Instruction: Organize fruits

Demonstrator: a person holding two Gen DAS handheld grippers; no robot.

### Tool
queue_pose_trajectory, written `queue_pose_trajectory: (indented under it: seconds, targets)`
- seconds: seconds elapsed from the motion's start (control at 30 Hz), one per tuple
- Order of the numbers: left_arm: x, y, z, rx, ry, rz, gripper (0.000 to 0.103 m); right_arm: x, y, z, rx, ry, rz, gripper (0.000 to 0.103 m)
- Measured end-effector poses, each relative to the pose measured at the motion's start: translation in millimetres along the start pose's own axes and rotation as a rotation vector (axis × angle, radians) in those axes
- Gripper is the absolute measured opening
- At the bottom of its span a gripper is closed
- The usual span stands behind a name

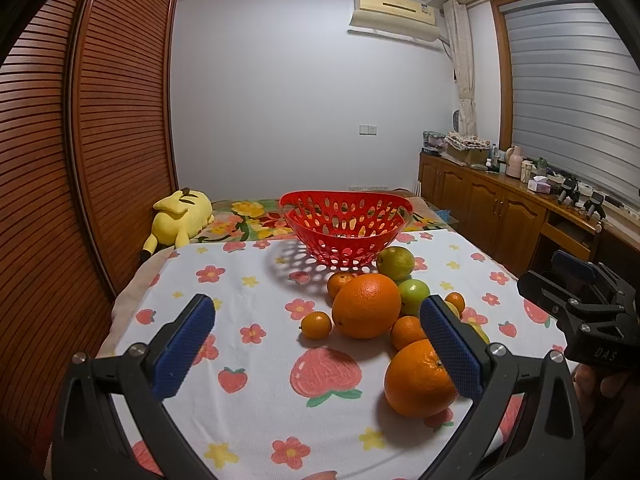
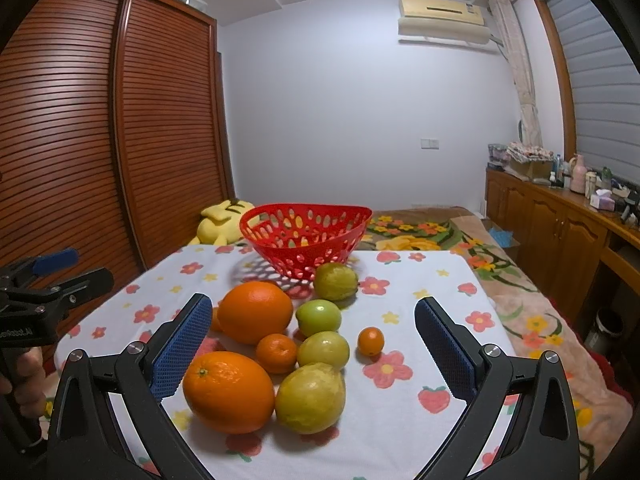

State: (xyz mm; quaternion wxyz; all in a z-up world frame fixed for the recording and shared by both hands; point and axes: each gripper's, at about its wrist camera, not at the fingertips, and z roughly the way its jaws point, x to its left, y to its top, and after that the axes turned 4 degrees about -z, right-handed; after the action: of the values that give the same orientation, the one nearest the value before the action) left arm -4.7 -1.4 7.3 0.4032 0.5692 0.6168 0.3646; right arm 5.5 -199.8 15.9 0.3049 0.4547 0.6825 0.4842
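Right, I have both tongs spread wide and holding nothing; my left gripper (image 1: 318, 344) hangs above the flowered cloth (image 1: 248, 408), its right pad in front of the near orange (image 1: 416, 380); my right gripper (image 2: 314, 350) frames the heap of fruit from the other side. The fruits lie bunched on the cloth just before the red basket (image 2: 306, 240), which stands at the far edge with no fruit that I can make out inside; the far orange (image 2: 255, 312) sits nearest the basket on the left, a green pear-like fruit (image 2: 335, 281) beside the basket's foot, two small green fruits (image 2: 319, 317) between, a yellow-green lemon (image 2: 310, 398) touching the near orange, and a kumquat (image 2: 371, 341) a little apart to the right.
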Motion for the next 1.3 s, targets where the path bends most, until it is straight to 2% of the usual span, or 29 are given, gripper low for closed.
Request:
queue_pose_trajectory:
  seconds: [1.3]
  targets:
    - [-5.8, -2.9, -3.4, -0.004, -0.007, 0.004, 0.103, -1.2, 0.4, 0.0, 0.003, 0.001, 0.002, 0.103]
